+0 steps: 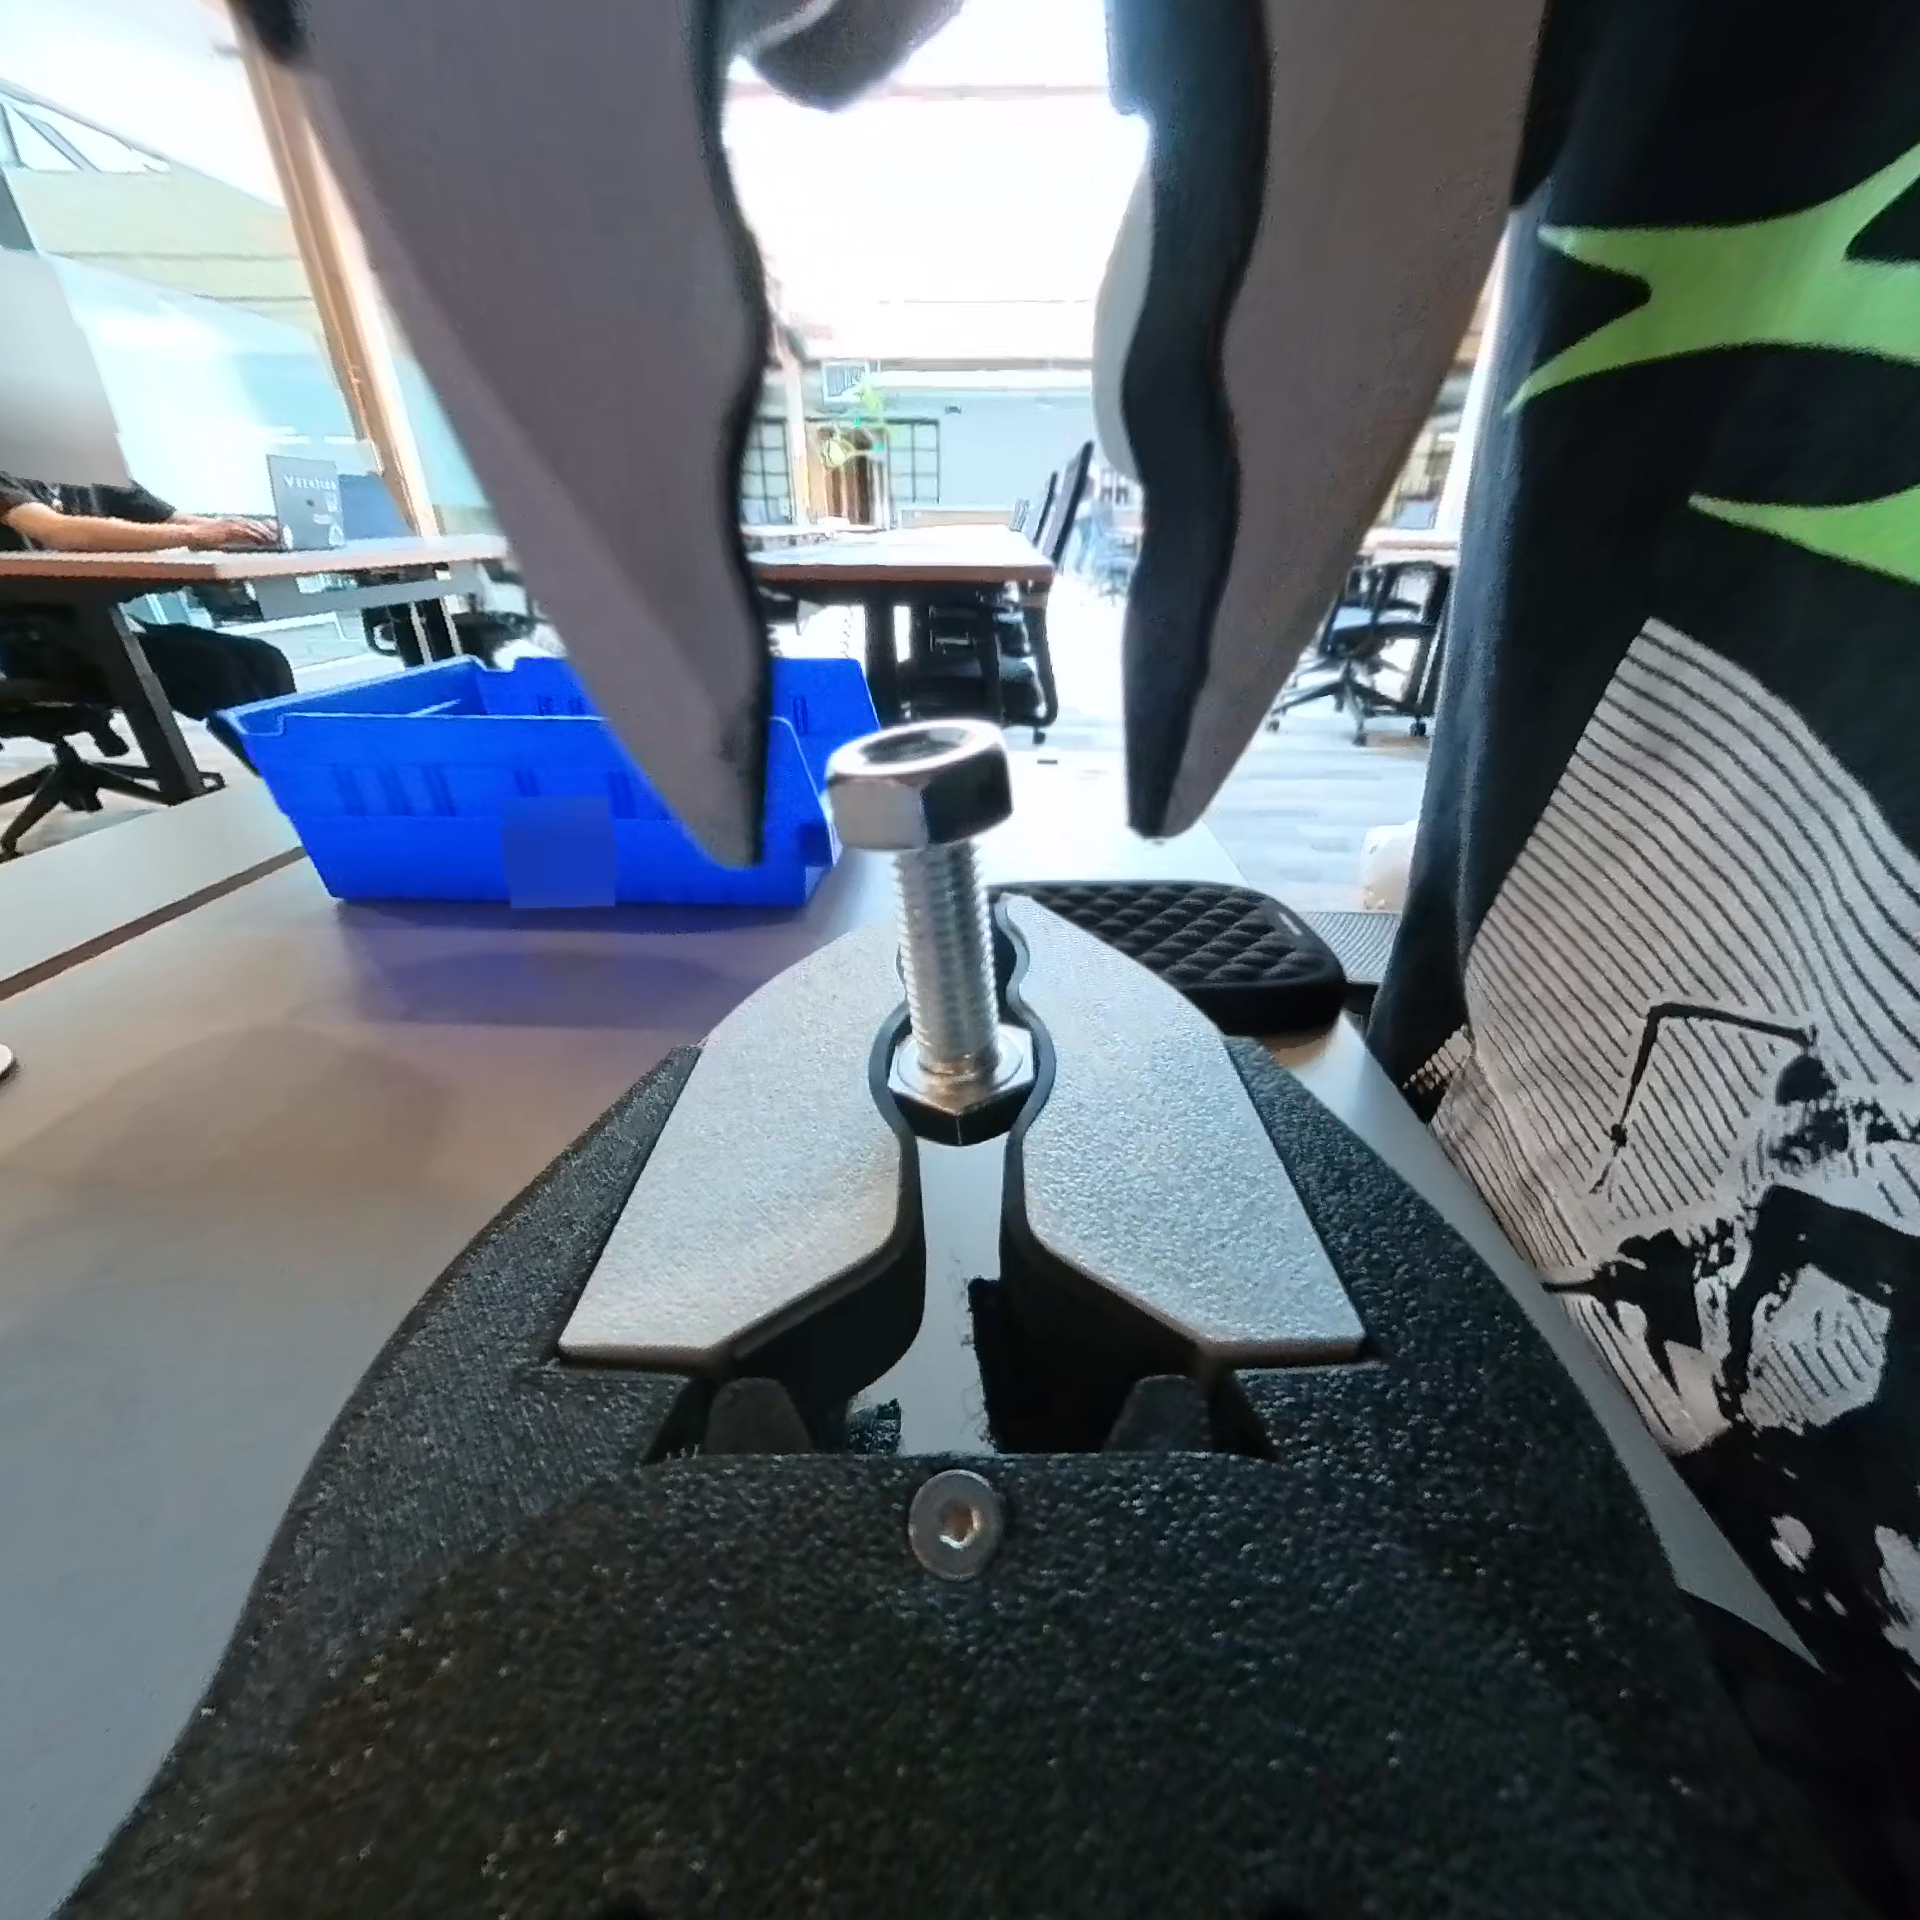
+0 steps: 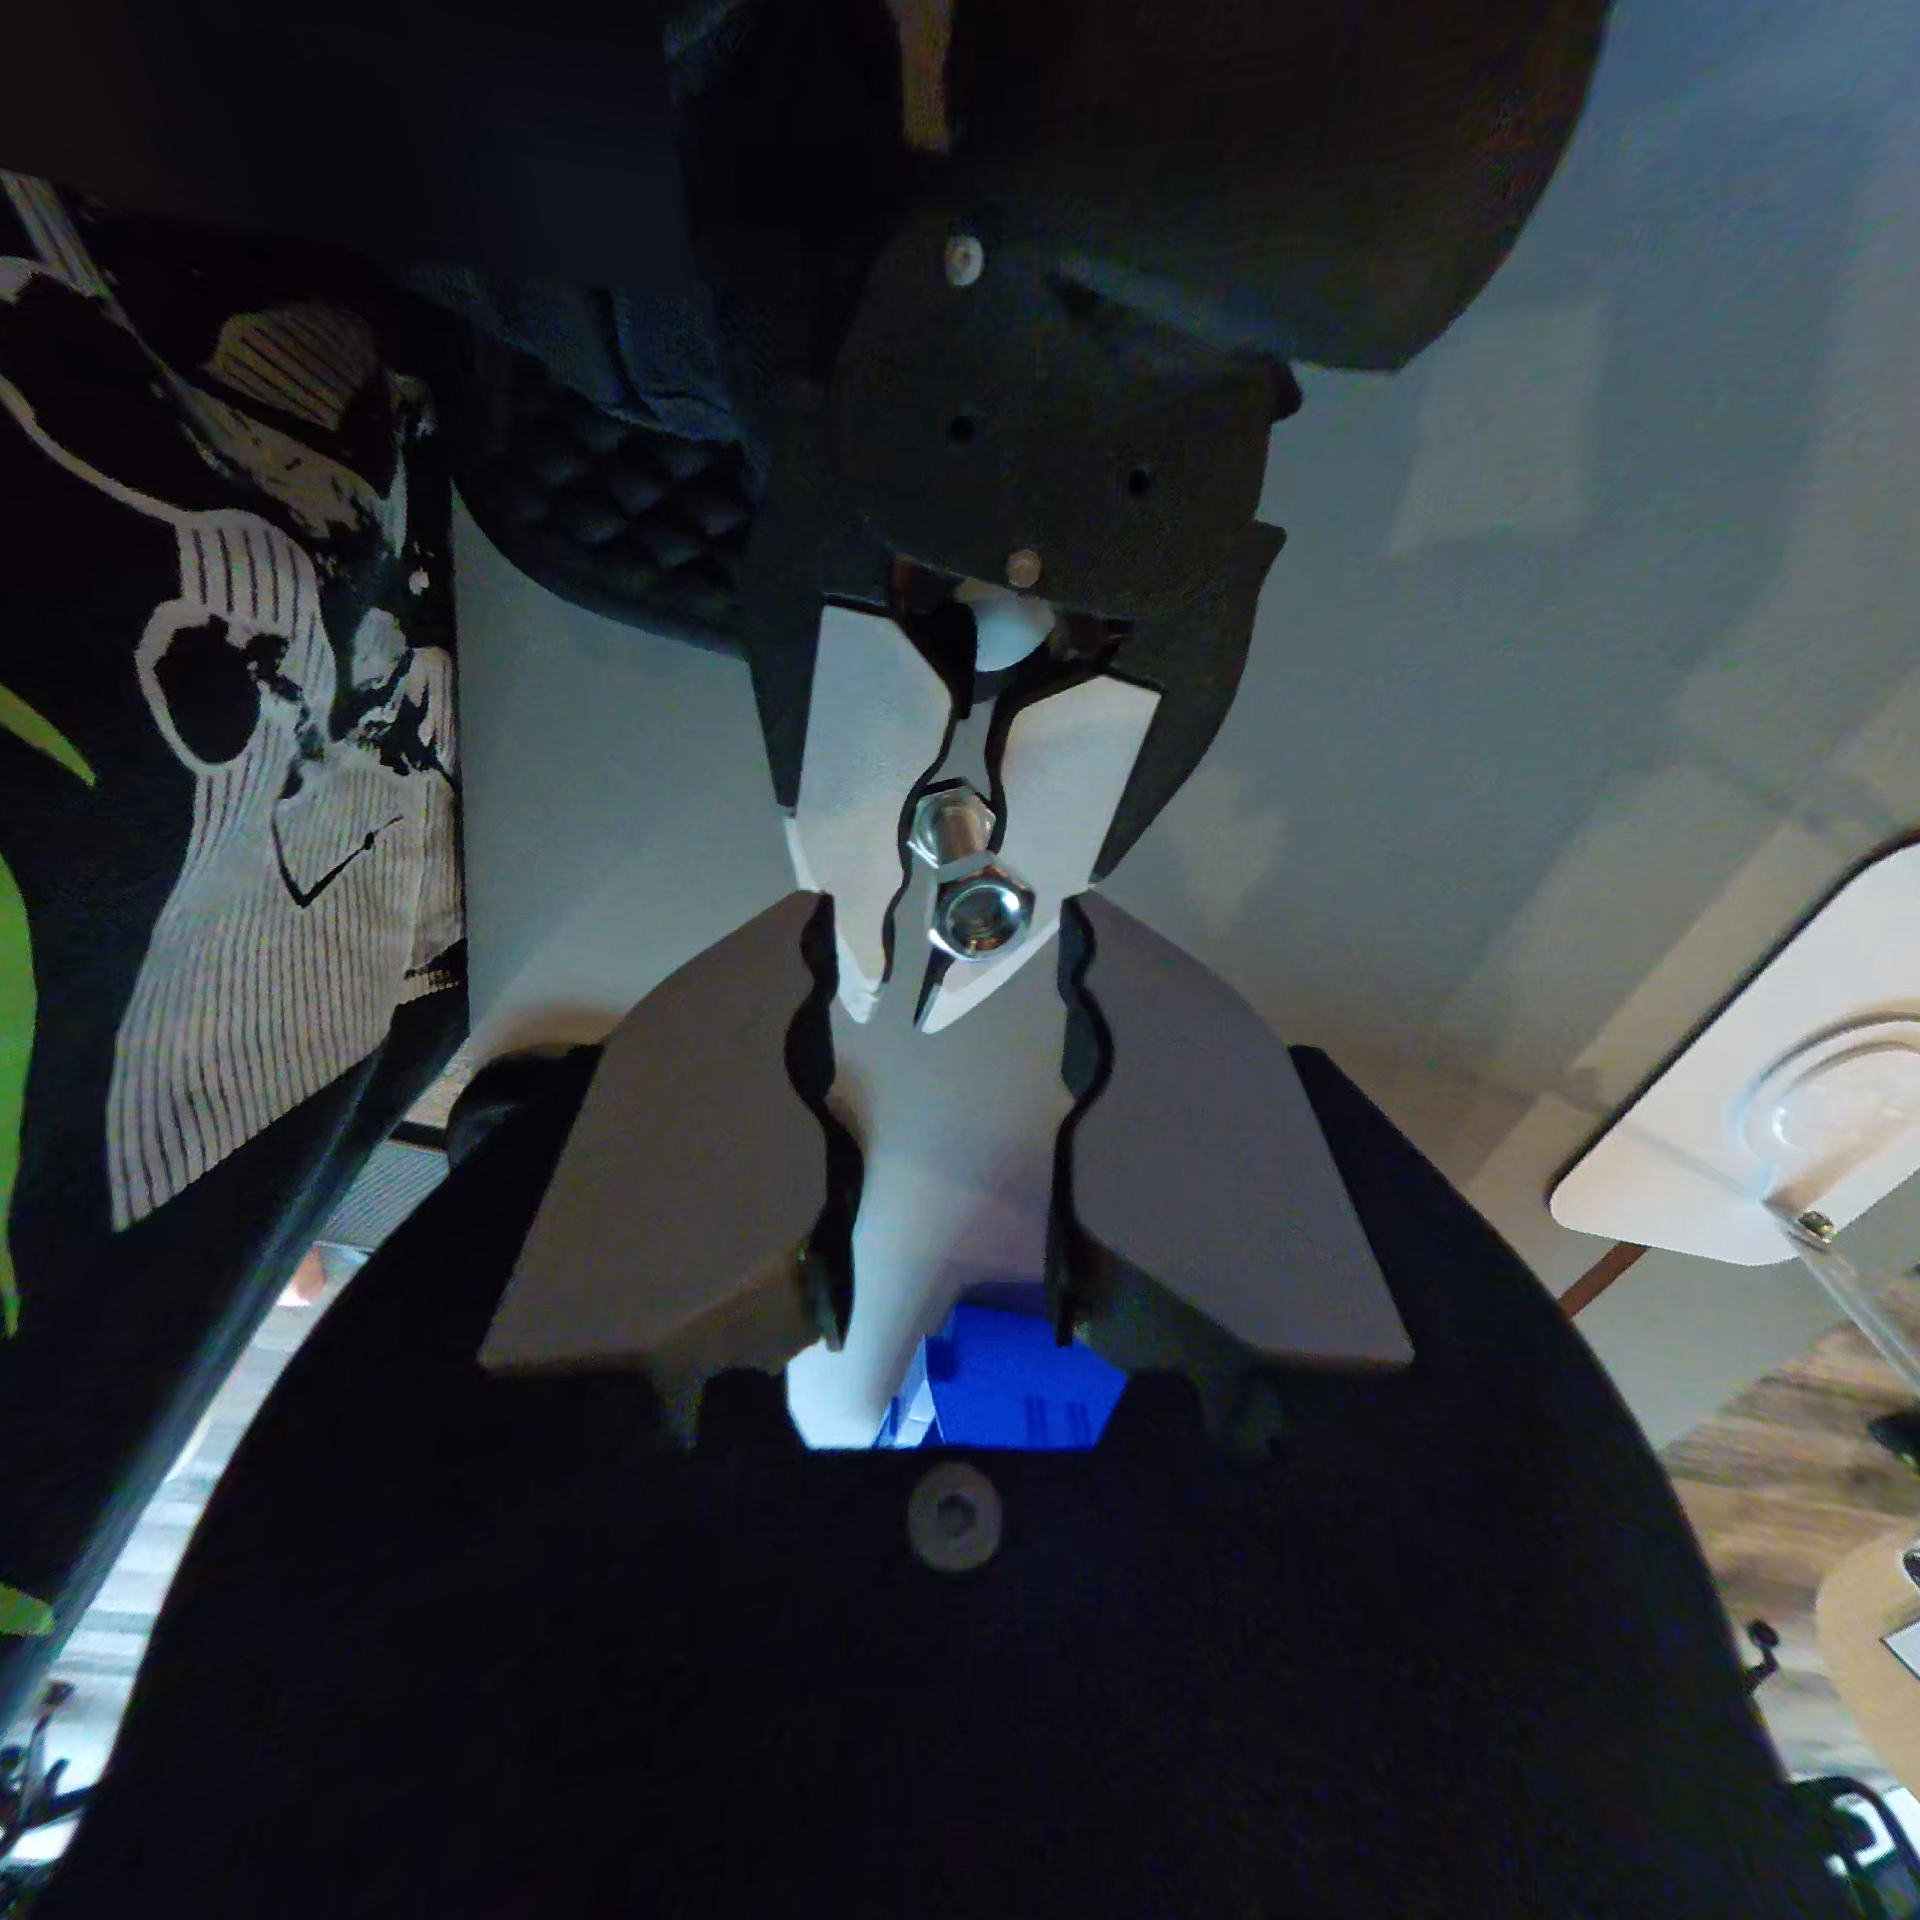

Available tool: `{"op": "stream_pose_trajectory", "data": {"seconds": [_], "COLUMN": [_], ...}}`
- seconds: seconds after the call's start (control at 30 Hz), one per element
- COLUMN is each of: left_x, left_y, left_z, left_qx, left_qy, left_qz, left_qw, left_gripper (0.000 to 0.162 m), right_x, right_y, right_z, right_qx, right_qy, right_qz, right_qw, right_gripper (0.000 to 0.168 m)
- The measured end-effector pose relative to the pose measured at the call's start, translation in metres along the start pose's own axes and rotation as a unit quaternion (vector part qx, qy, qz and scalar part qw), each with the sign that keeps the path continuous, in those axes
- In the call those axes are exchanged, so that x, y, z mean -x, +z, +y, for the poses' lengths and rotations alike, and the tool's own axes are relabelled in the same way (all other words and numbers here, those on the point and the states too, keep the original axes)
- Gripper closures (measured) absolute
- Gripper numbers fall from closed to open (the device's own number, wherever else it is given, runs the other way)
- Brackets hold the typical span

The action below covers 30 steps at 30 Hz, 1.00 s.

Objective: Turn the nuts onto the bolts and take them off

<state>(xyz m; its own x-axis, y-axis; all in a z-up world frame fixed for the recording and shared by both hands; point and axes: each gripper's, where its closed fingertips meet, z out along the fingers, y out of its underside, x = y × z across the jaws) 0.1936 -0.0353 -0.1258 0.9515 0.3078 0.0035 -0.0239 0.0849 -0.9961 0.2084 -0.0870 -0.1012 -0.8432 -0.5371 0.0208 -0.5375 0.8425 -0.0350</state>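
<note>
A silver bolt (image 1: 945, 977) stands upright, its head clamped between the fingers of my left gripper (image 1: 961, 966), which is shut on it. A silver hex nut (image 1: 920, 784) sits on the top end of the bolt's thread. My right gripper (image 1: 945, 831) comes down from above, open, with one finger on each side of the nut and not touching it. The right wrist view looks down on the nut (image 2: 977, 914) and bolt (image 2: 951, 831), held in the left gripper (image 2: 899, 1008). The right gripper's (image 2: 945, 909) grey fingers stand wide apart around them.
A blue plastic bin (image 1: 447, 800) stands on the grey table (image 1: 260, 1091) behind and left of the bolt. A black textured pad (image 1: 1195, 945) lies just behind the grippers. A person's black printed shirt (image 1: 1714, 935) fills the right side. Desks and chairs stand beyond. My right fingertips sit around 6 centimetres from my left ones.
</note>
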Motion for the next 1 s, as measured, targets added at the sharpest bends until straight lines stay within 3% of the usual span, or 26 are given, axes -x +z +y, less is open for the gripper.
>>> {"op": "stream_pose_trajectory", "data": {"seconds": [0.1,0.17,0.27,0.37,0.6,0.77,0.9,1.0], "left_x": [-0.001,-0.003,-0.006,-0.010,-0.009,-0.010,-0.009,-0.007], "left_y": [0.000,0.001,0.001,0.002,0.001,0.002,0.002,0.002], "left_z": [0.000,0.000,0.001,0.003,0.002,0.003,0.003,0.003], "left_qx": [0.001,0.003,0.005,0.012,0.006,0.012,0.009,0.009], "left_qy": [0.003,0.003,0.005,0.012,0.004,0.007,0.006,0.004], "left_qz": [0.004,0.009,0.020,0.031,0.034,0.036,0.032,0.027], "left_qw": [1.000,1.000,1.000,0.999,0.999,0.999,0.999,1.000], "left_gripper": [0.152,0.152,0.152,0.152,0.152,0.152,0.152,0.152], "right_x": [-0.001,0.001,0.002,0.004,0.005,0.005,0.003,0.001], "right_y": [-0.008,-0.020,-0.033,-0.030,-0.011,-0.005,-0.005,-0.005], "right_z": [-0.003,-0.006,-0.004,-0.008,-0.001,-0.001,-0.004,-0.003], "right_qx": [-0.017,-0.029,-0.033,-0.052,-0.029,-0.033,-0.031,-0.019], "right_qy": [-0.040,-0.166,-0.396,-0.510,-0.554,-0.563,-0.535,-0.463], "right_qz": [0.008,-0.001,-0.003,-0.028,-0.073,-0.066,-0.052,-0.045], "right_qw": [0.999,0.986,0.918,0.858,0.829,0.823,0.842,0.885], "right_gripper": [0.125,0.125,0.121,0.135,0.136,0.147,0.150,0.151]}}
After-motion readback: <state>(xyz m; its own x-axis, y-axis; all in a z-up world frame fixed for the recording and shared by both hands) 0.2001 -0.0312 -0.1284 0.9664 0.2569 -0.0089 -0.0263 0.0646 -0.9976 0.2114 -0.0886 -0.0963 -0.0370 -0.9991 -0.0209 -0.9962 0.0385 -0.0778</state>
